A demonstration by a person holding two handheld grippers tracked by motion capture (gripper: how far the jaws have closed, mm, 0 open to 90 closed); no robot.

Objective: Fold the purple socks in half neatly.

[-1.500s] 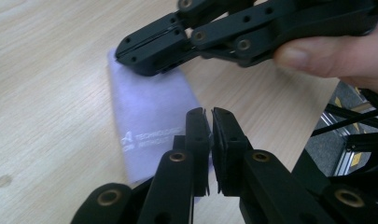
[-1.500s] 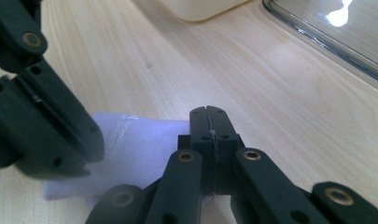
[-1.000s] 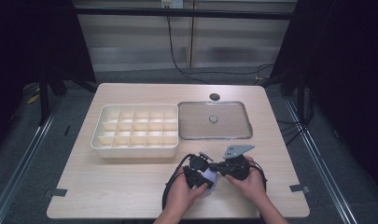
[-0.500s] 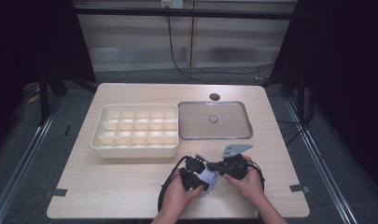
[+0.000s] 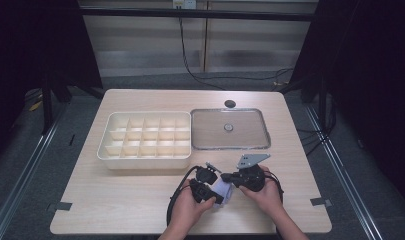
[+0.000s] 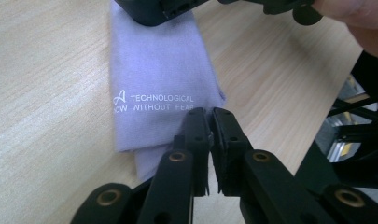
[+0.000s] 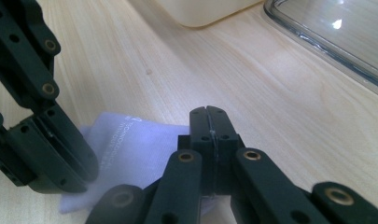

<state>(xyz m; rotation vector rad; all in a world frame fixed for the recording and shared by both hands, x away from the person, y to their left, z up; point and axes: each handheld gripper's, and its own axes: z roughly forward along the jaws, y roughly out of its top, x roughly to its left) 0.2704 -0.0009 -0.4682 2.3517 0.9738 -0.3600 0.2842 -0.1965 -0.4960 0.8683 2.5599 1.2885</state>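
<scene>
Folding a lilac cleaning cloth between two hand-held grippers

The lilac microfibre cloth lies folded on the light wooden table near its front edge, well in front of the cream compartment tray and the clear lid. The left gripper has been easing its jaws apart and now shows a thin slit between them; the cloth's corner sits at their tips, though whether the pads press on it I cannot tell. The right gripper is clenched tight on the cloth's opposite edge. To do this well, the right gripper should probably pin its edge steady while the left one lets go cleanly (no dragging), so the fold stays square and the printed lettering lies flat.
</scene>
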